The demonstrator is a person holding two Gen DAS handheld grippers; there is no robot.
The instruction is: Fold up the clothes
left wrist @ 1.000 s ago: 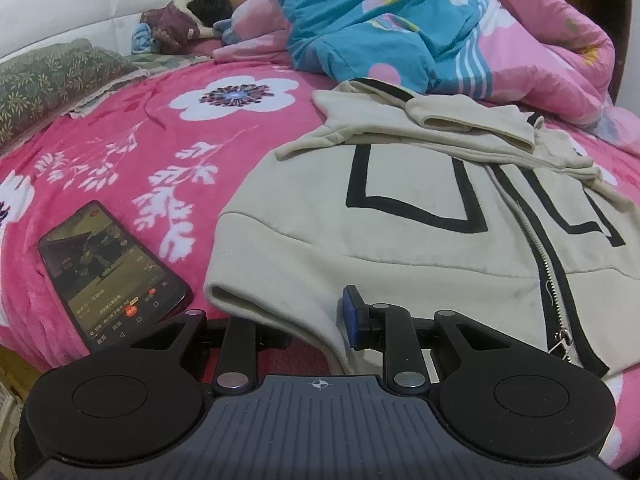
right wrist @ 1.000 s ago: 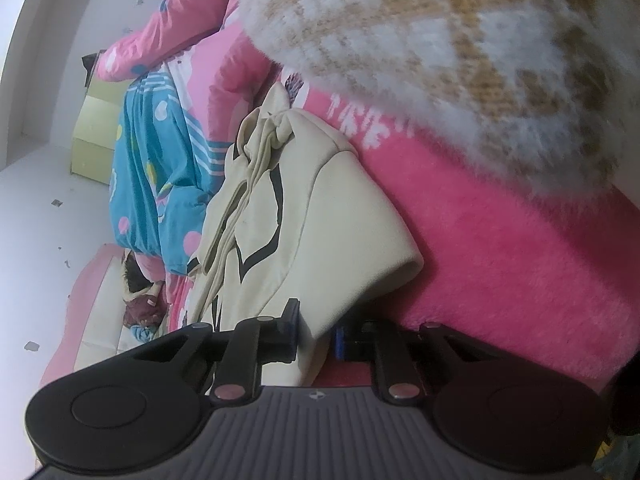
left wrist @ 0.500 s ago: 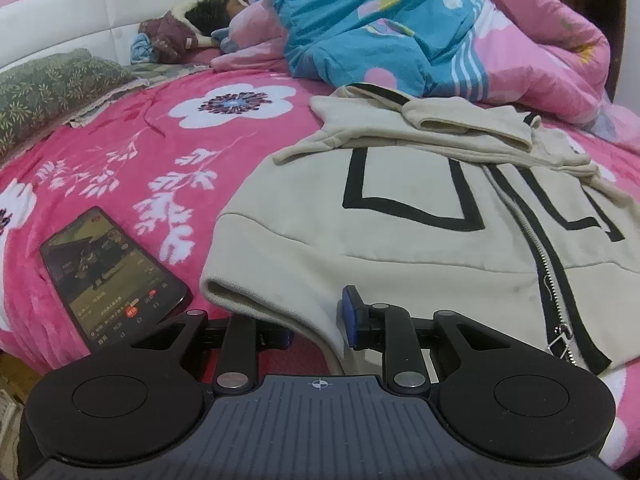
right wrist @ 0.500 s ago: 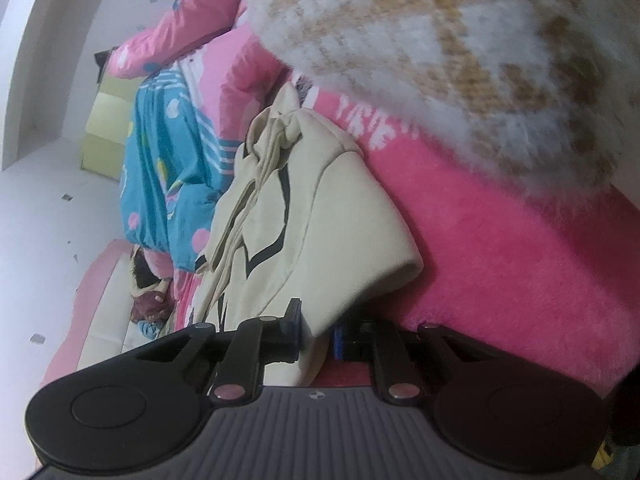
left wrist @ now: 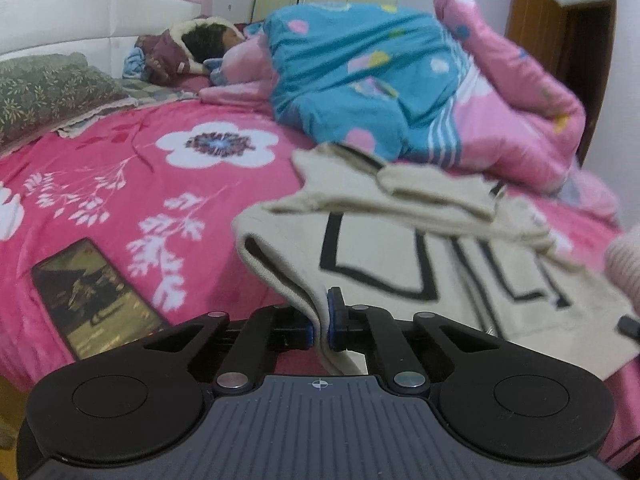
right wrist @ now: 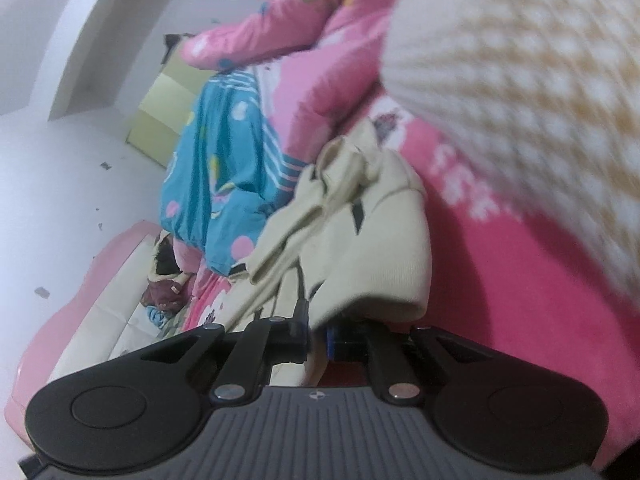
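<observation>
The left gripper (left wrist: 319,328) has its fingers (left wrist: 335,320) pinched tight on the hem of the hoodie (left wrist: 400,248), holding that corner lifted off the bed (left wrist: 120,168) so the cloth drapes down between the pads. The hoodie is cream with black lines and a zip; the rest of it lies spread on the pink floral bed toward 1 o'clock of the gripper, its hood and a sleeve bunched at the far end just beside the quilt (left wrist: 360,80). A phone (left wrist: 96,296) lies face up on the bed at 10 o'clock of the gripper, apart from the hoodie. At 11 o'clock, far off, a person (left wrist: 208,40) lies by the headboard, under the blue and pink quilt, with a pillow (left wrist: 44,88) to the left.

In the right wrist view, turned sideways, the right gripper (right wrist: 318,338) has its fingers (right wrist: 300,320) clamped on another edge of the hoodie (right wrist: 380,248), a ribbed hem curling over them. A fuzzy knit sleeve (right wrist: 520,100) fills the frame at 2 o'clock, blurred
</observation>
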